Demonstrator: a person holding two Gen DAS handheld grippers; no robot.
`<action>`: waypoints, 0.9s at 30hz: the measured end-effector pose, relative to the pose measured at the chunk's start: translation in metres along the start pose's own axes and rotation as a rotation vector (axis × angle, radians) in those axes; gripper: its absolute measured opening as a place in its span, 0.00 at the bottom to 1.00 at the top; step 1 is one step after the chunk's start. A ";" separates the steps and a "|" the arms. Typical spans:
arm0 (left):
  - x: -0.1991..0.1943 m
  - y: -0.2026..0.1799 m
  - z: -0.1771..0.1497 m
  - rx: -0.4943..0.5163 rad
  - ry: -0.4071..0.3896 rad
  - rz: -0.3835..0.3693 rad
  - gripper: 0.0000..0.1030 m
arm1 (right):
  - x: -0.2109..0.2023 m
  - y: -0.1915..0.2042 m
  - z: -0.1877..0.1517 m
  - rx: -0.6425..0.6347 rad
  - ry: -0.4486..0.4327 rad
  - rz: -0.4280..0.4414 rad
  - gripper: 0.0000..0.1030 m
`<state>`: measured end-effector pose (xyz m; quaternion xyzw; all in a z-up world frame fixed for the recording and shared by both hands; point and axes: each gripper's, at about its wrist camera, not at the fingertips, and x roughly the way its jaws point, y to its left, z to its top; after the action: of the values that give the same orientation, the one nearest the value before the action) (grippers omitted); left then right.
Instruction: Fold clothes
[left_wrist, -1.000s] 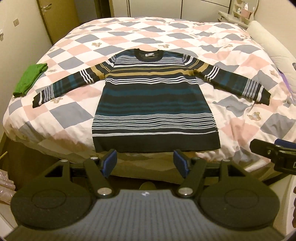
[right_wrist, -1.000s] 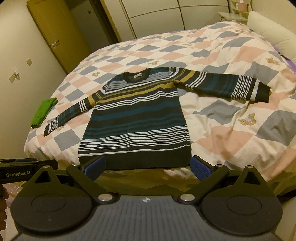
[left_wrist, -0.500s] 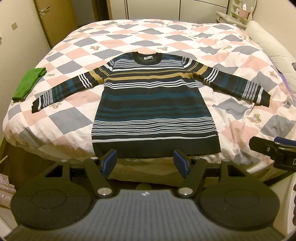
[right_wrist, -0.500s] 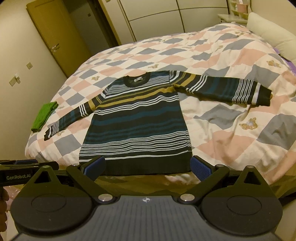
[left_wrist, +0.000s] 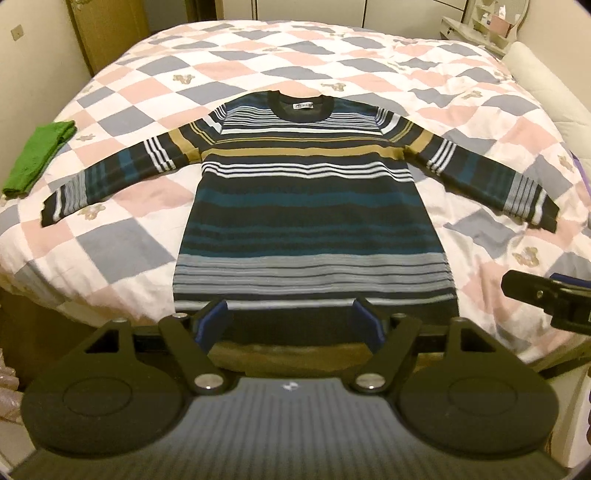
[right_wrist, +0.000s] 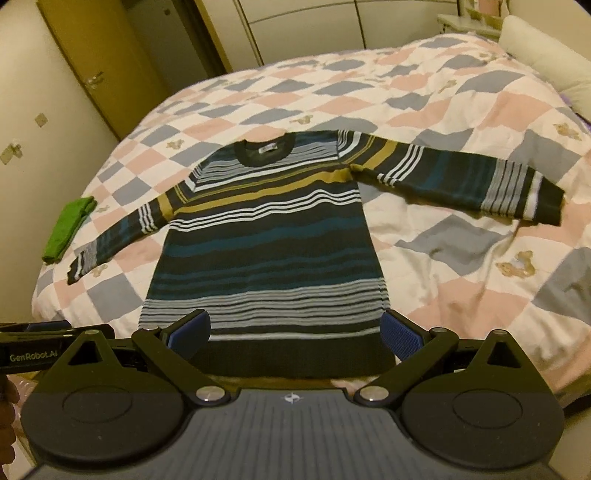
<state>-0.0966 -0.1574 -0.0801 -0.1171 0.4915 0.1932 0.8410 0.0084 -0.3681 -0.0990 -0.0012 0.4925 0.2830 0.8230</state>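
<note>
Dark knitted sweater with teal, mustard, white stripes (left_wrist: 314, 206) lay flat on checked quilt (left_wrist: 110, 240), both sleeves spread, no fold visible. Small green cloth (left_wrist: 35, 155) lay folded far left. Left gripper (left_wrist: 291, 325) and right gripper (right_wrist: 295, 332) gaped, empty, near hem.

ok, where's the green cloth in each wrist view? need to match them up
Left wrist: green cloth at the far left edge, on the quilt, beyond the sweater cuff.
Right wrist: green cloth at mid-left, near the quilt's edge, beside the same cuff.
Shared landmark: the sweater's neck label.
</note>
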 end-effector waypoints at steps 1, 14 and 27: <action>0.010 0.007 0.009 -0.007 0.008 -0.006 0.69 | 0.010 0.003 0.007 0.002 0.012 -0.003 0.98; 0.167 0.184 0.100 -0.333 0.211 0.031 0.69 | 0.189 0.069 0.097 0.031 0.256 -0.021 0.98; 0.266 0.398 0.107 -0.945 0.101 0.030 0.62 | 0.354 0.140 0.166 -0.031 0.372 -0.052 0.98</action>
<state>-0.0704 0.2977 -0.2627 -0.4891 0.3918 0.4019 0.6677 0.2031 -0.0397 -0.2626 -0.0789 0.6314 0.2639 0.7249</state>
